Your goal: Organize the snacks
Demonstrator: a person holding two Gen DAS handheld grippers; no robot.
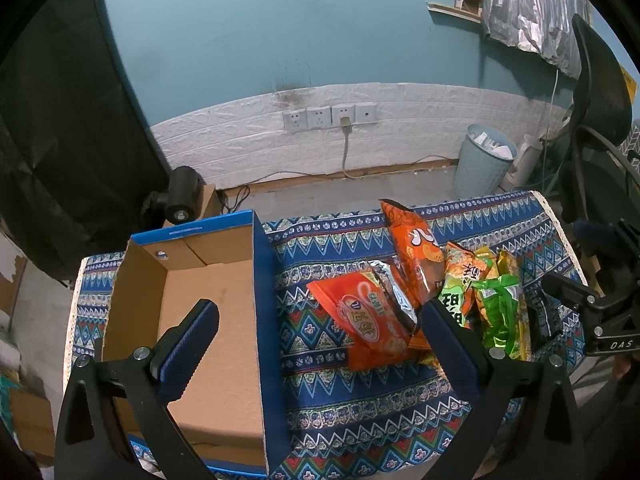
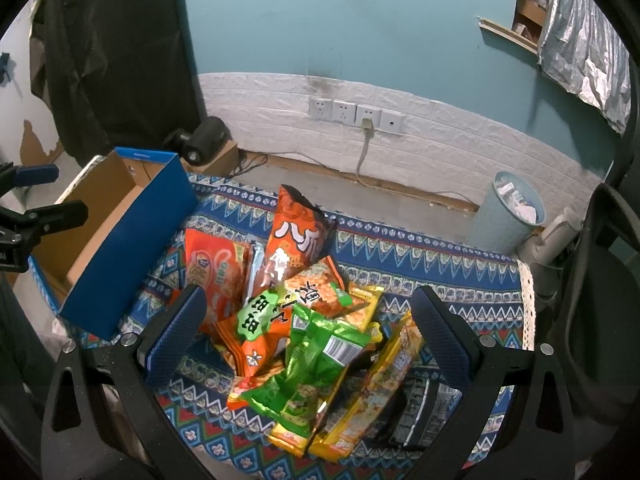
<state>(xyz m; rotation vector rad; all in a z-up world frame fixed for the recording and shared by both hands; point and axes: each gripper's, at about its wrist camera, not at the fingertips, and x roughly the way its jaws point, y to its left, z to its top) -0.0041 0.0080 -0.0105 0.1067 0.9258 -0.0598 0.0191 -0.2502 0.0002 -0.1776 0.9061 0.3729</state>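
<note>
Both grippers (image 1: 320, 320) (image 2: 308, 320) gape empty over patterned tablecloth (image 1: 340, 392) before a teal wall (image 1: 280, 40)

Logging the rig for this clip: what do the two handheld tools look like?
Both match. The left tool and right tool each have black angular arms with triangular cut-outs and silver screw heads. The fingers carry blue ribbed pads. The right tool's body, seen from the left wrist view, bears white "DAS" lettering. No cables or sleeves show.

The box (image 1: 208, 320) lies open on top with a bare floor; its blue wall (image 1: 266, 320) stands between it and the heaped snack packets (image 2: 304, 320). Bare tabletop (image 1: 320, 400) lies between.
</note>
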